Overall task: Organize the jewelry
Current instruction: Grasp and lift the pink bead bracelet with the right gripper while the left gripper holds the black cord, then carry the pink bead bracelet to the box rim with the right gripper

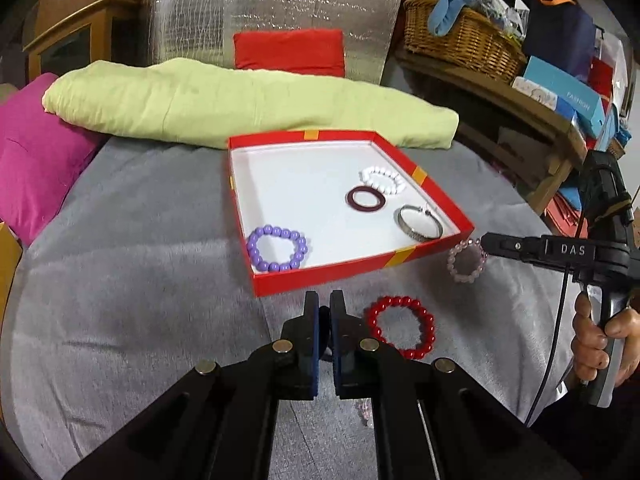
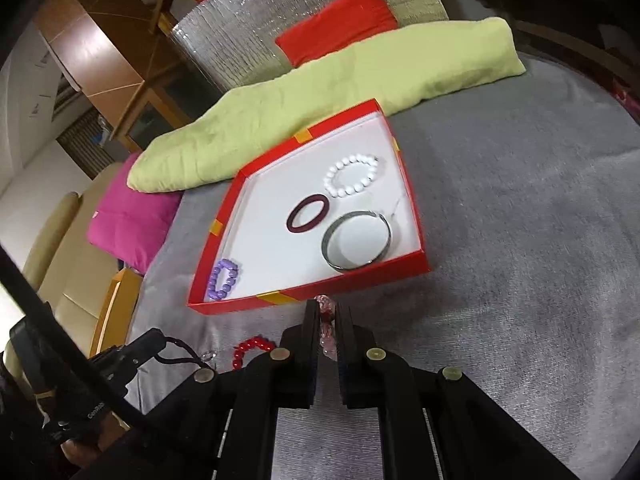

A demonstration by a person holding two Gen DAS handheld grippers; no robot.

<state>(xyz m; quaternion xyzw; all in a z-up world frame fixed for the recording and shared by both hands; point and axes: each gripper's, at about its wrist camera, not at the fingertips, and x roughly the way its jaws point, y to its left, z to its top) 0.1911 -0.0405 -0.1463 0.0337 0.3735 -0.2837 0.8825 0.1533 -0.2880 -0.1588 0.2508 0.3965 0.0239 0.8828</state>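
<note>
Right wrist view first: the pink bracelet is pinched between the fingers of the right hand-held gripper, and most of it is hidden by the black pads, so only a few pale translucent beads peek out at the tips. It sits just in front of the near wall of the red box, outside it. From the left wrist view the same pink bracelet hangs as a loop off the tip of the right hand-held gripper, just past the box's near right corner; whether it touches the grey cloth I can't tell.

Left hand-held gripper has its pads almost together, a thin gap, nothing in it. It points at the near wall of the box, with the red bracelet on the cloth just right of its tip. In the right wrist view that red bracelet is half cut off behind the gripper body.

Inside the box: purple bracelet in the near left corner, silver bangle near the near right corner, dark maroon ring just behind it and white bead bracelet behind that.

The person's right hand wraps the gripper's handle at the frame edge, partly cropped. A tiny pinkish thing shows under the left gripper's frame, too hidden to identify.

Behind the box lie a green pillow and, to its left, a magenta cushion.
</note>
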